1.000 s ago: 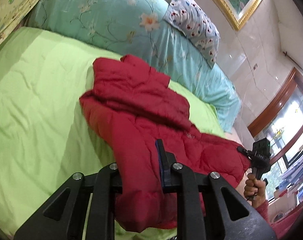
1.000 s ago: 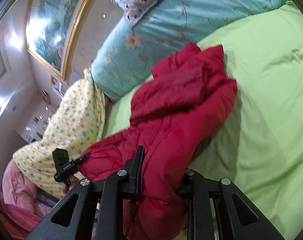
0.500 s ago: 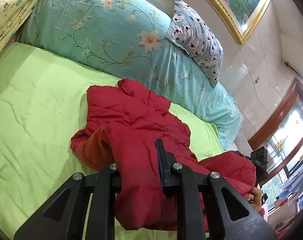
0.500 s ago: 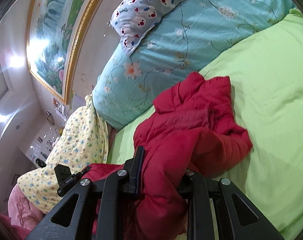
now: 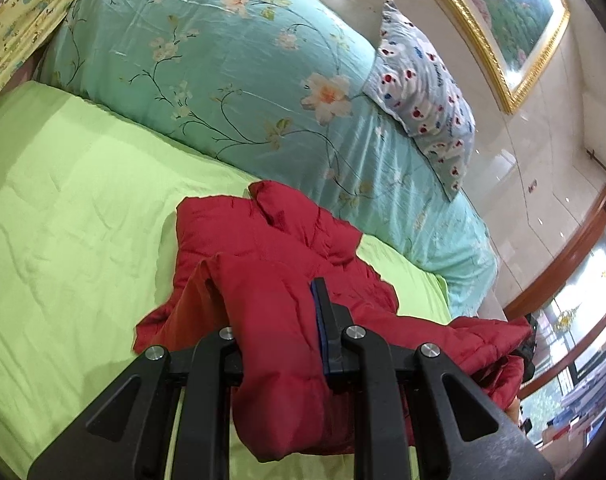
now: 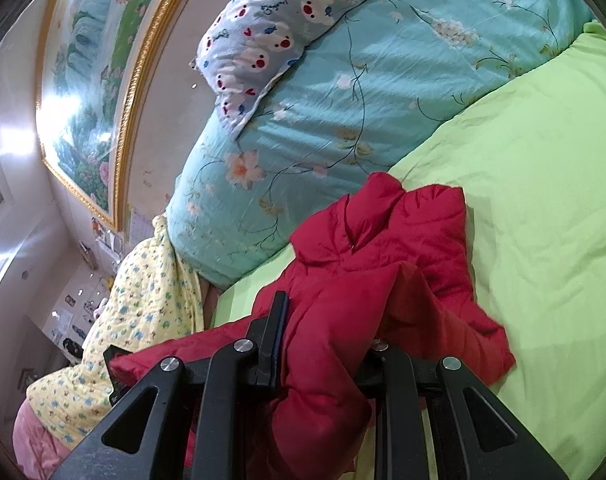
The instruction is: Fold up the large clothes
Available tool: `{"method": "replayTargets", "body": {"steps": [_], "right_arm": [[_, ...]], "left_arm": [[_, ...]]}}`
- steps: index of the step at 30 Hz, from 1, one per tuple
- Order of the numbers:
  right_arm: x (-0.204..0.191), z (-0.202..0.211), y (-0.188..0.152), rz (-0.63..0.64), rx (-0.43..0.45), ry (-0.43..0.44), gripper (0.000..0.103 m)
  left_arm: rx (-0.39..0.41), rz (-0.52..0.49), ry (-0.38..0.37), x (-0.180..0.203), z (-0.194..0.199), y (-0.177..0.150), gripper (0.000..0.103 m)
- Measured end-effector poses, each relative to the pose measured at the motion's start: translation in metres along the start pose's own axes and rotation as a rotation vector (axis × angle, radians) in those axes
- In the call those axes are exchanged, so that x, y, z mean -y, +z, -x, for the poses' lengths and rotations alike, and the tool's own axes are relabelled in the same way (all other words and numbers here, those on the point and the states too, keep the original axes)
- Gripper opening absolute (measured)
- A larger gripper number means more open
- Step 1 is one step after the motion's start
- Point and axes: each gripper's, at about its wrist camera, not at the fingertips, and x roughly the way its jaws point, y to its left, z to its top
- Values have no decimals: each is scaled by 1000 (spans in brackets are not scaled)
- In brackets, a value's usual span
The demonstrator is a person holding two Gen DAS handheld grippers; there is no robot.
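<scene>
Both grippers, L (image 5: 277,320) & R (image 6: 327,332), clamped on jacket (image 5: 271,248): carry hem fwd evenly, keep it taut, lay flat on sheet (image 5: 71,208).

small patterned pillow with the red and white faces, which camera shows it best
The right wrist view: the small patterned pillow is large there, its face print readable, leaning on the teal floral quilt. In the left wrist view the pillow is smaller and more distant, its print reduced to dots.
</scene>
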Motion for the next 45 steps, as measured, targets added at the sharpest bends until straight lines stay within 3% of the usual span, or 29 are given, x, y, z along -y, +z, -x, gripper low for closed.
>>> {"method": "replayTargets", "body": {"steps": [10,18,26,30,33,37,42,45], "right_arm": [[42,-54,32,-131,54,-44,22],[75,-104,51,-249,118,-121,26],[100,-142,60,-279,151,-215,27],[120,-159,62,-319,162,-224,27],[135,-165,62,-369,184,-196,27],[135,-171,63,-358,195,-222,27],[136,-174,63,-351,200,-233,27],[138,-175,62,-359,206,-235,27]], "left_arm": [[24,28,94,-11,-58,33,17],[-18,62,188,-36,-125,61,18],[-76,46,255,-62,-187,63,20],[-86,62,243,-70,-202,64,21],[-85,80,230,-74,-205,65,22],[-72,62,234,-67,-193,61,26],[21,32,246,-49,-144,47,53],[71,16,192,-35,-111,34,54]]}}
